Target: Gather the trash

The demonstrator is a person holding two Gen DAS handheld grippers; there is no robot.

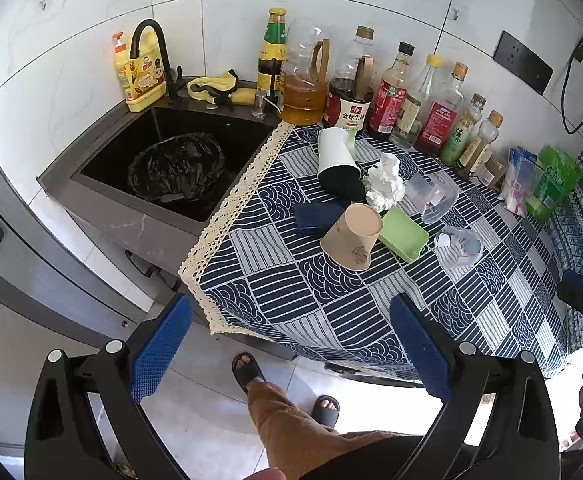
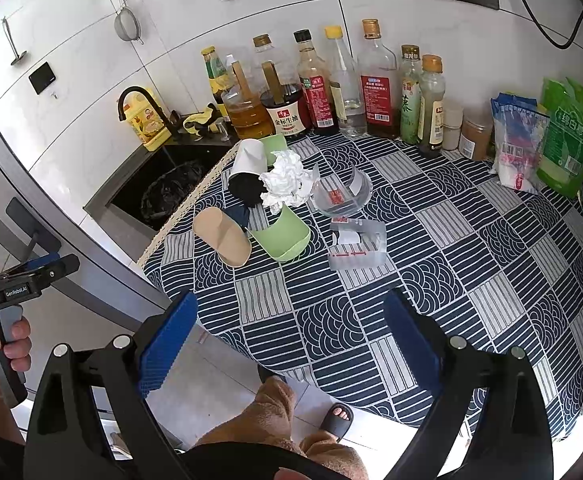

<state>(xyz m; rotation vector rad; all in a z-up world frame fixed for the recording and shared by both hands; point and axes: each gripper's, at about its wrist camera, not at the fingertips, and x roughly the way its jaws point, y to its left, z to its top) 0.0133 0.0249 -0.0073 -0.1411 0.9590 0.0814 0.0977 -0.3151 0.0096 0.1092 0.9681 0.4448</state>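
Note:
Trash lies on the patterned tablecloth (image 1: 331, 300): a brown paper cup (image 1: 351, 236) on its side, a crumpled white tissue (image 1: 385, 182), a white cup with a black inside (image 1: 337, 164), a green tray (image 1: 403, 234), a dark blue sponge (image 1: 317, 216) and clear plastic containers (image 1: 431, 196). The same items show in the right wrist view: paper cup (image 2: 223, 236), tissue (image 2: 285, 184), green tray (image 2: 281, 236), clear wrapper (image 2: 357, 244). A black bin bag (image 1: 177, 168) sits in the sink. My left gripper (image 1: 291, 344) and right gripper (image 2: 289, 340) are open and empty, held before the table's front edge.
A row of sauce and oil bottles (image 1: 391, 88) lines the wall behind the trash. Bags of food (image 2: 547, 140) stand at the right. A black faucet (image 1: 151, 56) and yellow detergent bottle (image 1: 137, 76) stand by the sink (image 1: 91, 160). The person's legs and sandals (image 1: 247, 368) are below.

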